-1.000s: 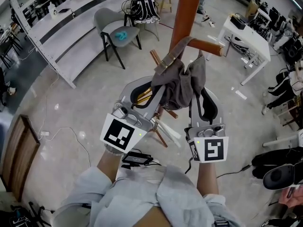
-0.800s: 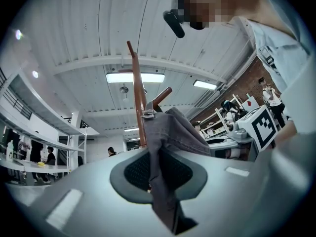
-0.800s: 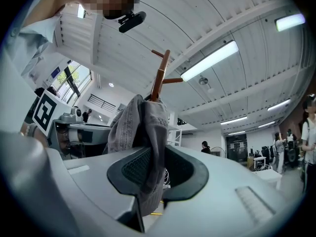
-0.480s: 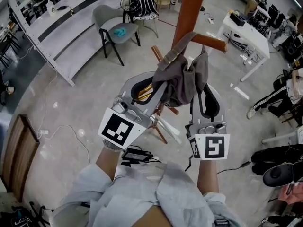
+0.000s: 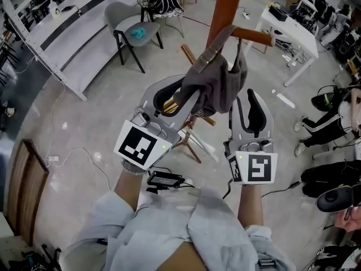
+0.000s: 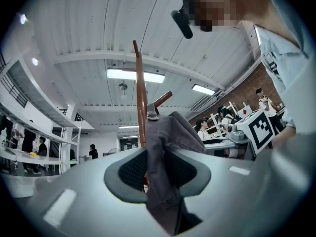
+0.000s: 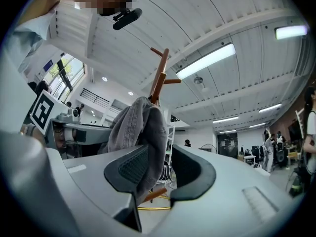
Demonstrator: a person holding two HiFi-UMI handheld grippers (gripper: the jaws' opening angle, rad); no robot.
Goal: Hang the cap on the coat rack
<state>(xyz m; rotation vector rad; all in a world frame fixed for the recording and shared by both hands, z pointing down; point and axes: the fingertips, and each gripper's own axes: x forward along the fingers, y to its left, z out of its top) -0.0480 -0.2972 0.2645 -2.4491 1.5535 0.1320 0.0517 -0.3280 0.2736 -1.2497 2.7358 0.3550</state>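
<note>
A grey cap (image 5: pixel 217 86) hangs by its back strap over a peg (image 5: pixel 254 36) of the brown wooden coat rack (image 5: pixel 225 4). My left gripper (image 5: pixel 181 97) reaches up under the cap's left side. Its jaws are opening, and cap fabric (image 6: pixel 165 147) still runs loosely between the pads. My right gripper (image 5: pixel 246 101) stands just right of and below the cap. Its jaws are opening wide, with cap cloth (image 7: pixel 138 127) draped against the left pad (image 7: pixel 129 168) and a clear gap to the other pad. The rack's pole (image 6: pixel 140 102) rises behind the cap.
The rack's wooden feet (image 5: pixel 192 145) spread on the floor below my grippers. A grey chair (image 5: pixel 132 30) stands at the back left and a white table (image 5: pixel 285 30) at the back right. People sit at the right edge (image 5: pixel 333 123). A wooden panel (image 5: pixel 22 185) is at the left.
Both grippers' jaws have opened from their grip on the cap. The right gripper has drawn slightly down and right, away from the cap, which stays hanging on the peg.
</note>
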